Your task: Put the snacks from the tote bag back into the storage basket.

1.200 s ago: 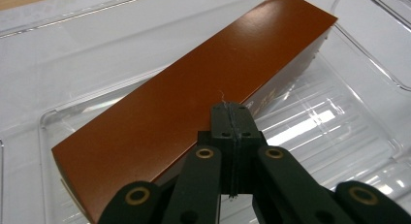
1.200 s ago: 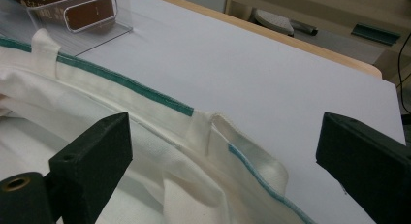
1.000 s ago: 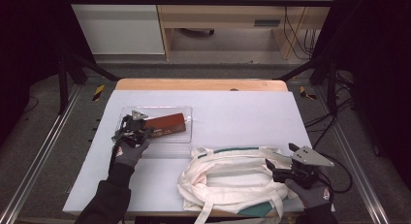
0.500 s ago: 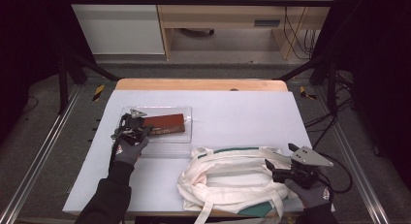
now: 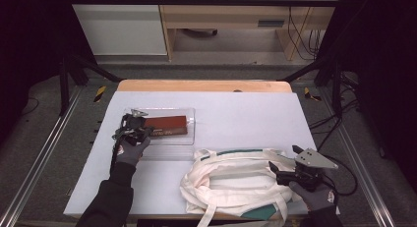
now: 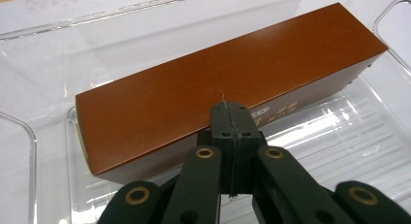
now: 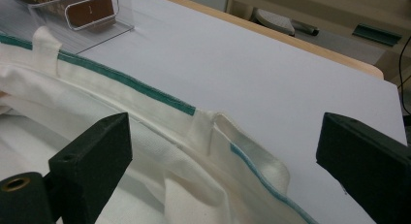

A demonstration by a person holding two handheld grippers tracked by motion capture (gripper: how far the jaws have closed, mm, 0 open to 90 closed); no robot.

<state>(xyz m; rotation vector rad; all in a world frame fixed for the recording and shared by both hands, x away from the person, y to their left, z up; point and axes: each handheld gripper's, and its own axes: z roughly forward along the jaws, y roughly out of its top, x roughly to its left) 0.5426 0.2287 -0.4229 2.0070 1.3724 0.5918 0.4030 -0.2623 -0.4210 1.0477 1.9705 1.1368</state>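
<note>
On the white table top (image 5: pixel 236 114), toward its left side, sits a clear plastic tray (image 5: pixel 189 131) with a long brown box (image 5: pixel 164 126) lying flat inside it. At the tray's left end the left gripper (image 5: pixel 132 125) rests over the near end of the box, held by a gloved hand (image 5: pixel 130 151). From the left gripper view (image 6: pixel 230 112) its two black jaws are pressed flat together with nothing between them, their tip right against the lower long edge of the brown box (image 6: pixel 223 83), which lies slantwise in the ribbed tray (image 6: pixel 339 122). Near the front edge, right of centre, lies a cream canvas tote bag (image 5: pixel 236 180) with green trim. The right gripper (image 5: pixel 280 173) is at the bag's right end; in the right gripper view (image 7: pixel 223 151) its jaws stand spread wide, either side of the bag's rim (image 7: pixel 160 100) and a strap loop, not pressing on the cloth
</note>
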